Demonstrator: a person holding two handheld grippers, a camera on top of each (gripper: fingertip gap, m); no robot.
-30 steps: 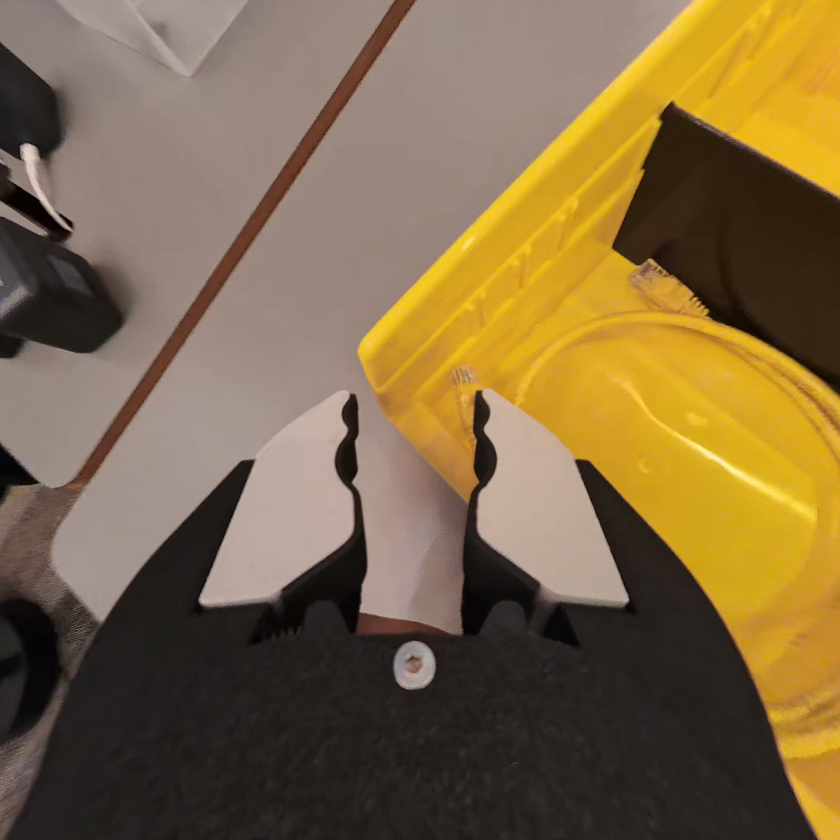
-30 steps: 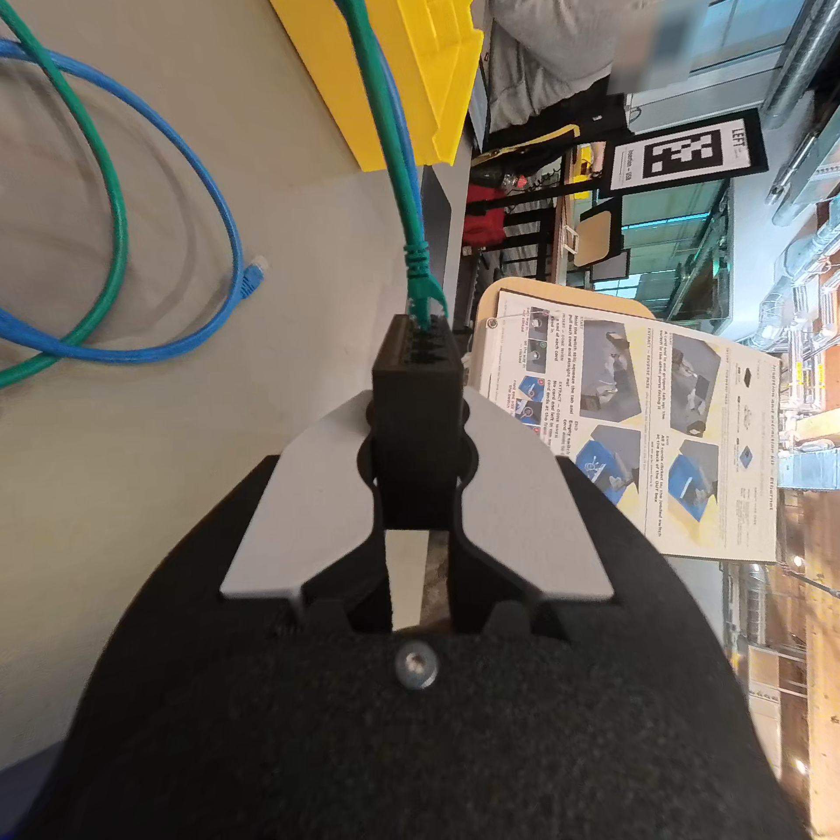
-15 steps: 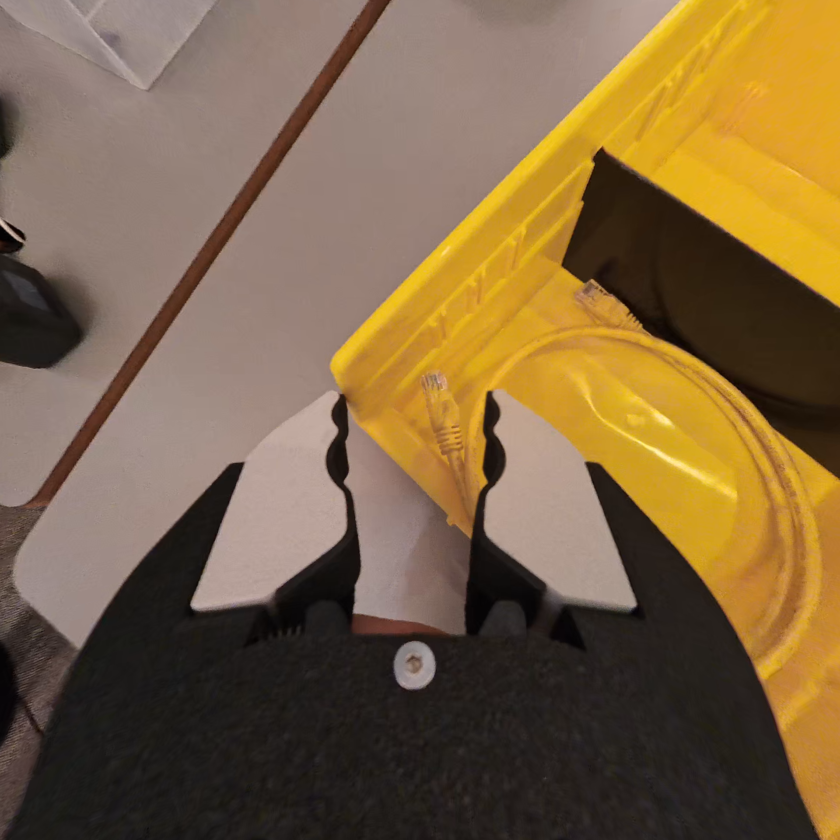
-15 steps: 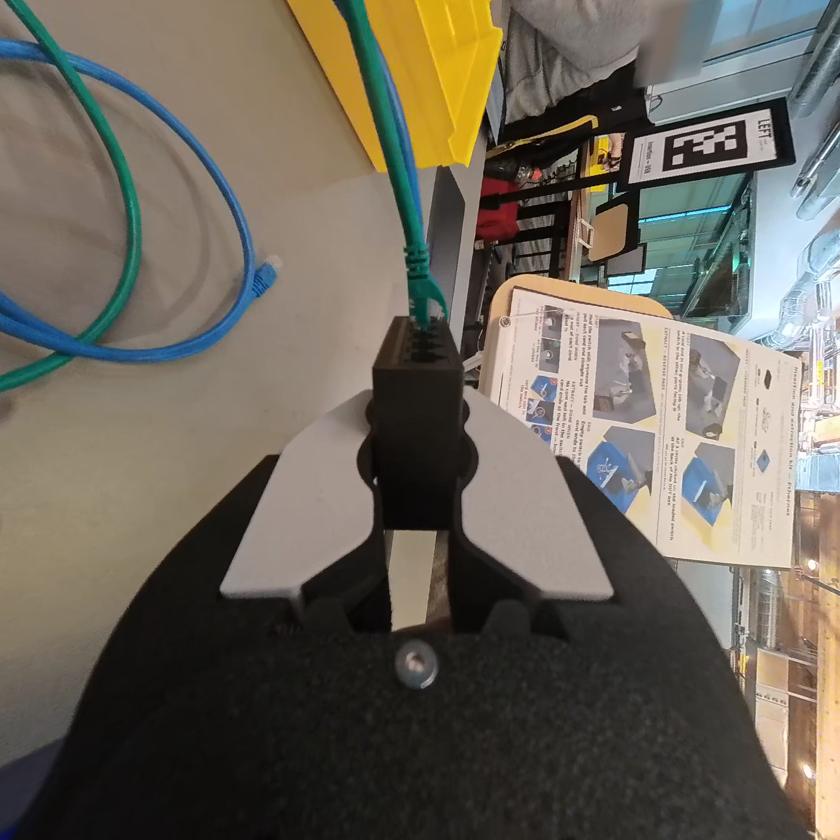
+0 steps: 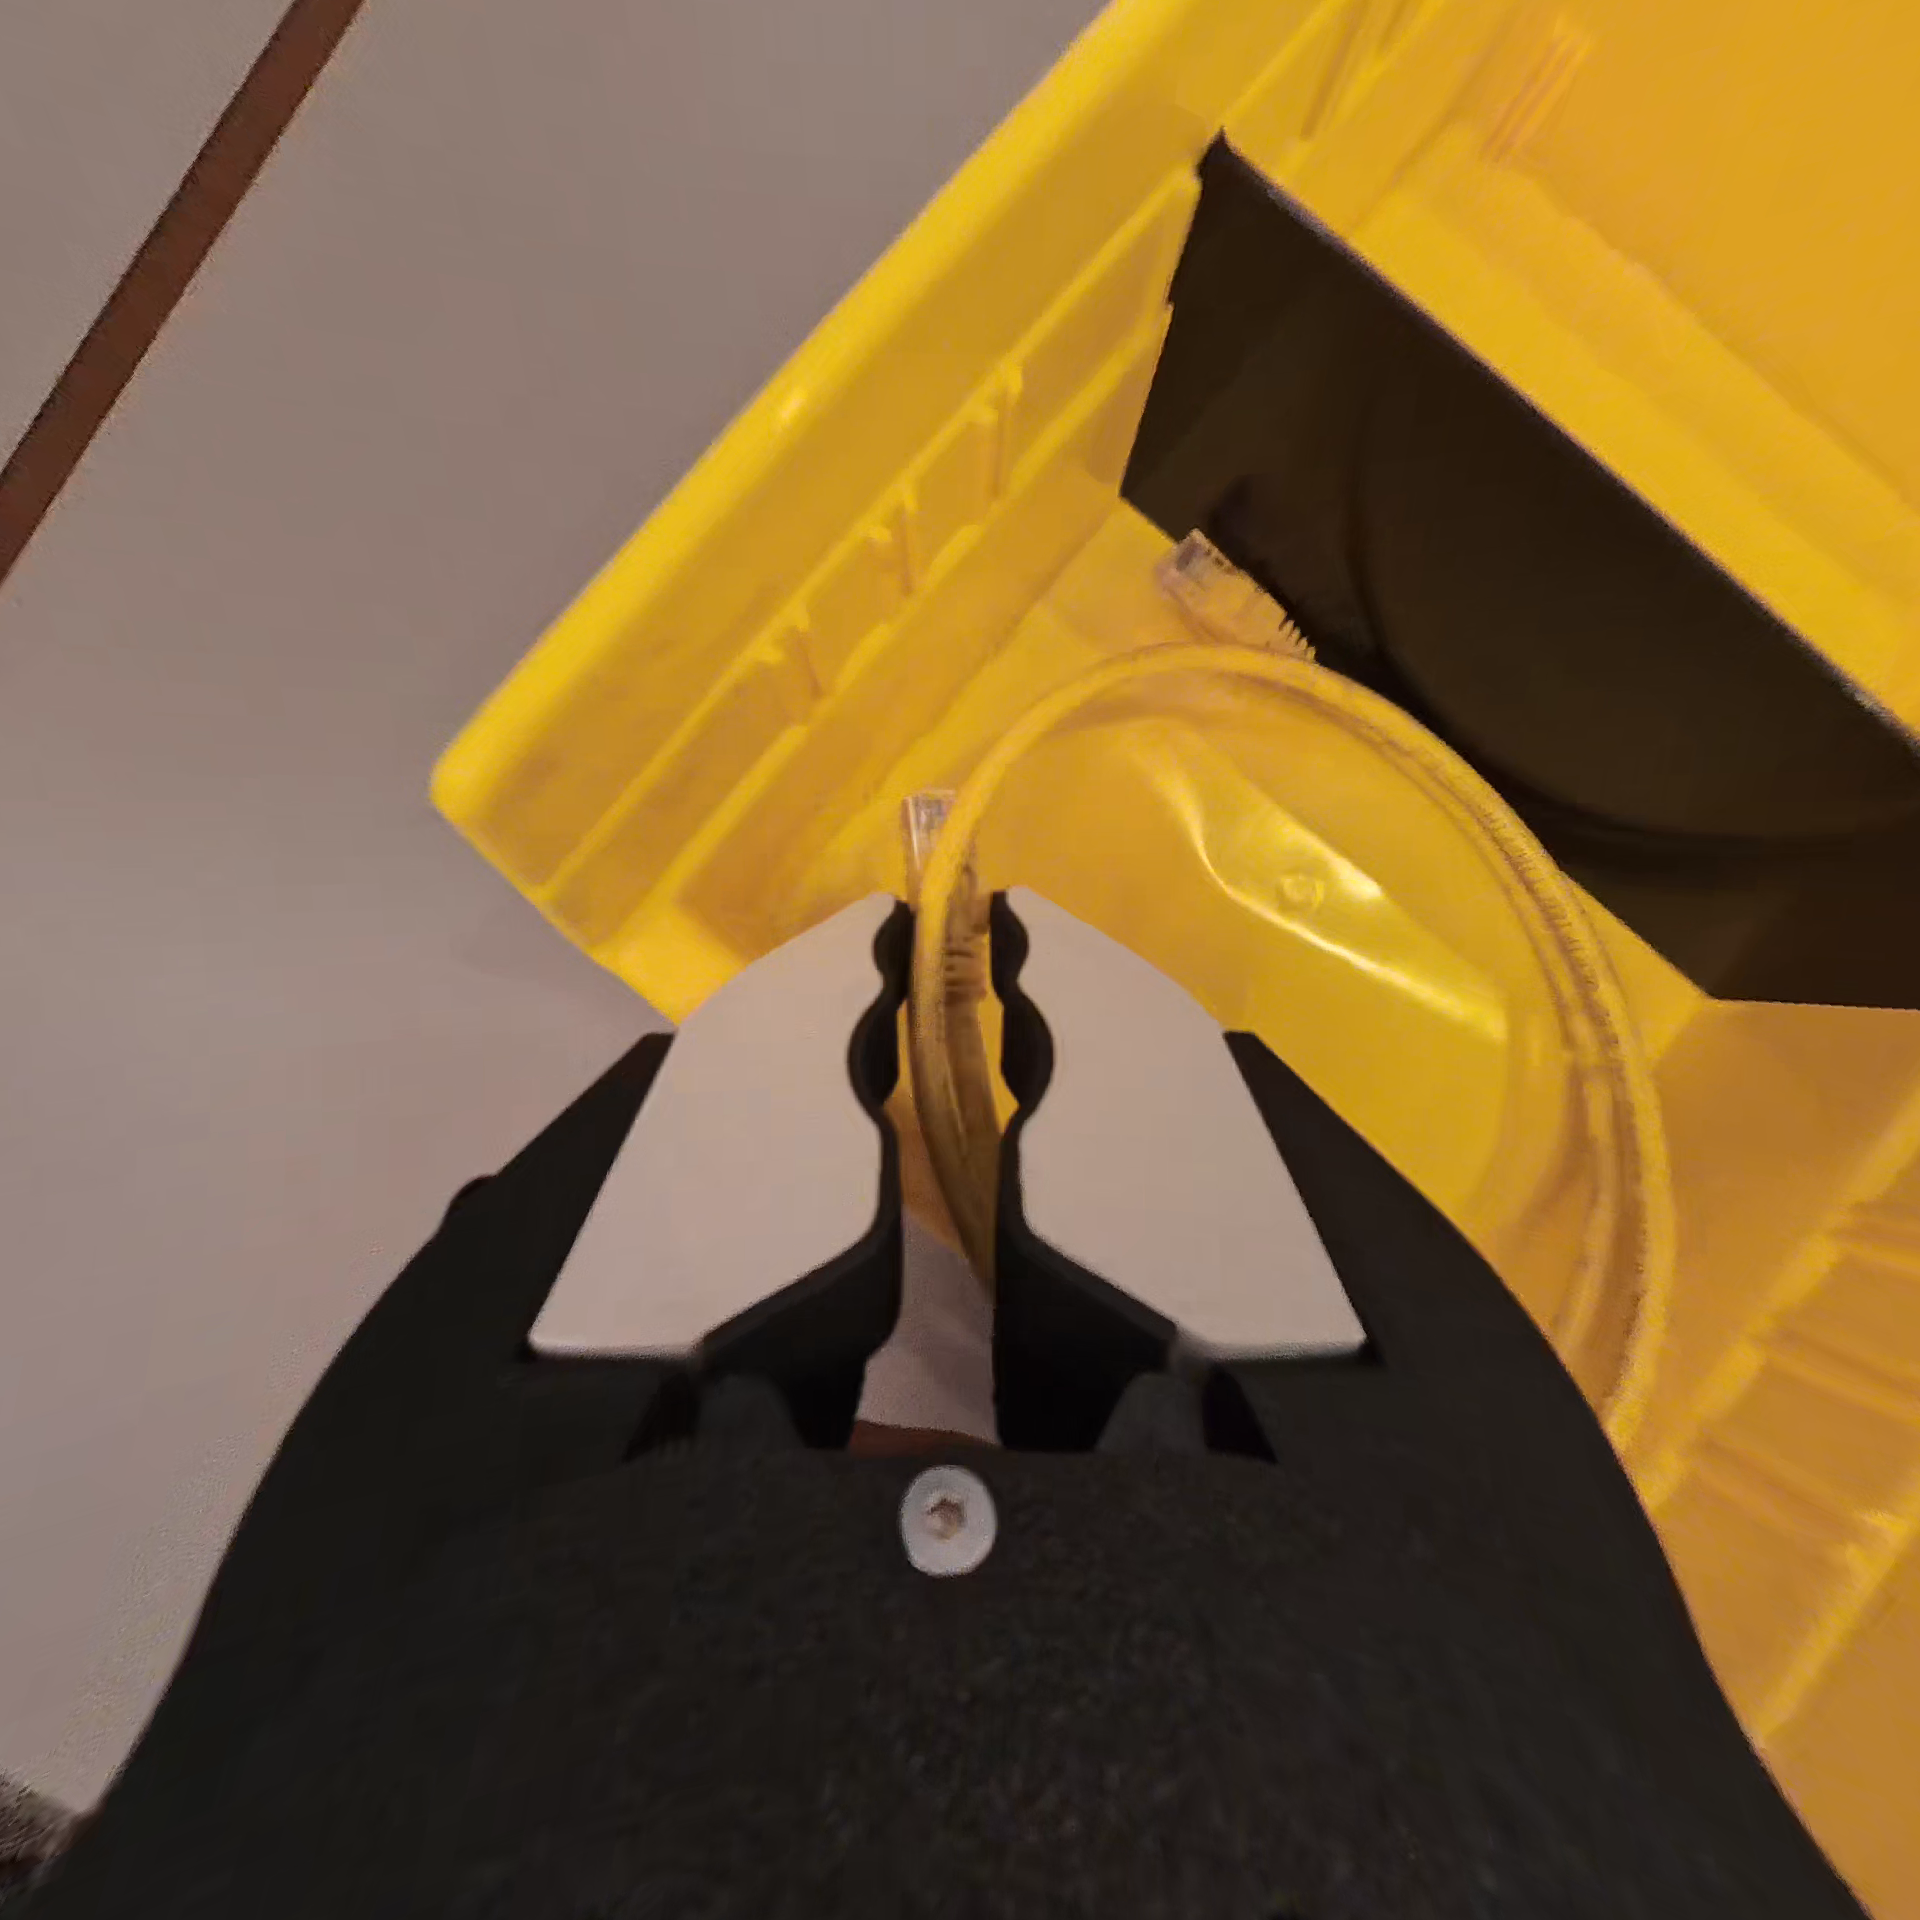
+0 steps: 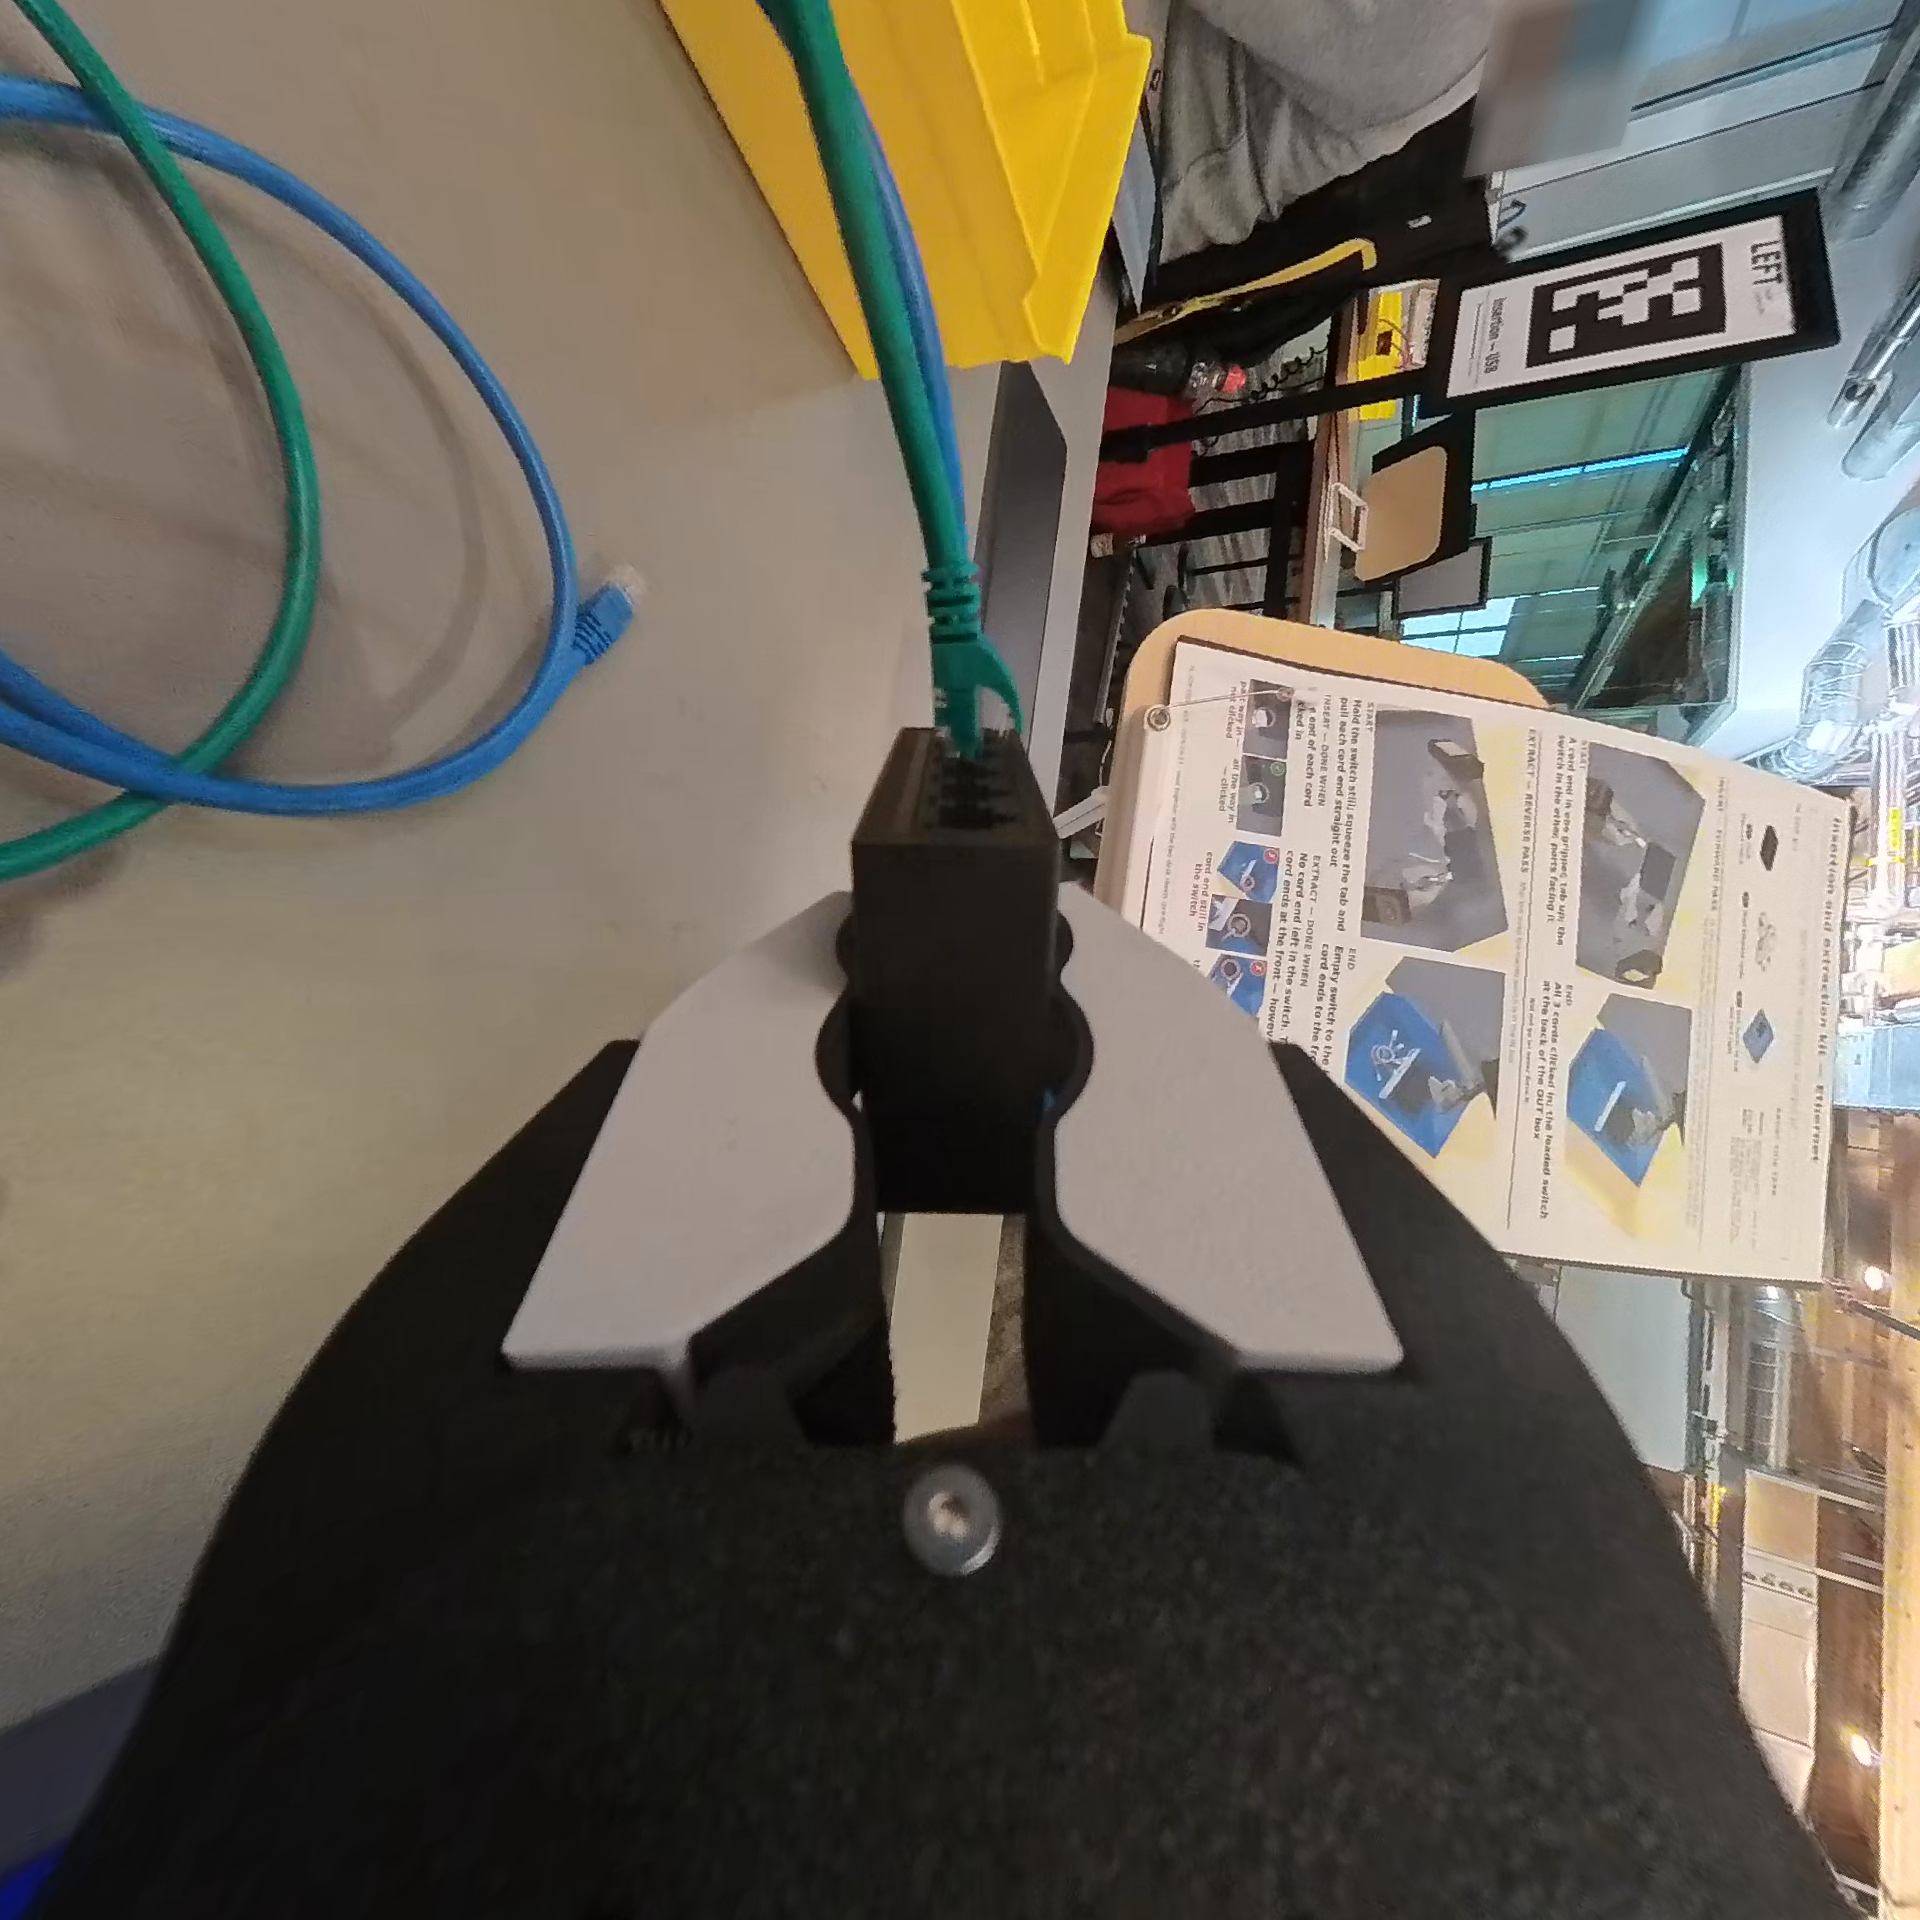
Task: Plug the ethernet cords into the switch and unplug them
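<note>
In the left wrist view my left gripper is shut on a yellow ethernet cord just behind its clear plug. The cord loops inside a yellow bin, and its other clear plug lies by a black divider. In the right wrist view my right gripper is shut on a small black switch with its ports facing away. A green cord is plugged into it. A blue cord loops on the table, with its loose plug lying free.
The grey table has a brown edge strip. A yellow bin stands at the table's far edge. Beyond it are an instruction sheet on a board, a marker sign and chairs.
My left gripper has moved forward over the bin's corner and shut on the yellow cord behind its plug. My right gripper still holds the switch, shifted only slightly.
</note>
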